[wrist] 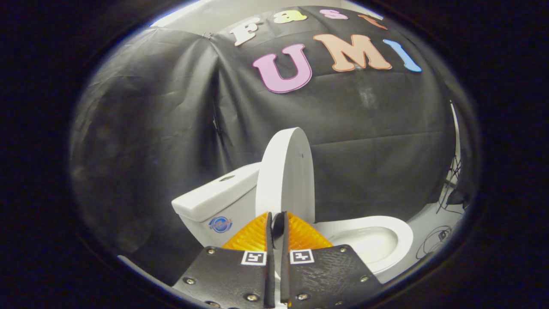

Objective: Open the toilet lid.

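As you look along the fingers in the gripper view, the lid [286,174] stands nearly upright at twelve o'clock from the gripper [277,227], its long axis running up and down and its lower edge sitting in the gap between the fingertips. Your fingers are drawn close together, with only a thin slit left. Whether both press on the lid's edge you cannot tell from here. The tank [214,197] lies at ten o'clock, just behind the lid. The seat [386,227] and open bowl lie at three o'clock. I judge the lid almost fully raised; any last push goes toward the tank.
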A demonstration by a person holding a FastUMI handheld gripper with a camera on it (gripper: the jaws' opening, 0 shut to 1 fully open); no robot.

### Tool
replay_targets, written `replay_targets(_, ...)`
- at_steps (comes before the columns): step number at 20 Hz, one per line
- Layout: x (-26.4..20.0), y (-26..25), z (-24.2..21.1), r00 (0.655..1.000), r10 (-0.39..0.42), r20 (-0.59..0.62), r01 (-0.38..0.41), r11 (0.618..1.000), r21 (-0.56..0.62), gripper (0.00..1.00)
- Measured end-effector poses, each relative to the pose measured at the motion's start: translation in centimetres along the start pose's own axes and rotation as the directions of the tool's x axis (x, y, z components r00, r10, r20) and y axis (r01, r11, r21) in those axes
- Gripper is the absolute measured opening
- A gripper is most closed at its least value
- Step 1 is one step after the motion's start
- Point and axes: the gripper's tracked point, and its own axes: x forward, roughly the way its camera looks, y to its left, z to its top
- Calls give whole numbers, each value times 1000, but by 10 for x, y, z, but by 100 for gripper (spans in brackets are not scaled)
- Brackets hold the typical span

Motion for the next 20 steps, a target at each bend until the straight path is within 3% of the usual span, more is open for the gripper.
replay_targets(20, 11, 21, -1, 997, 68, 24, -66, 995, -69, 6)
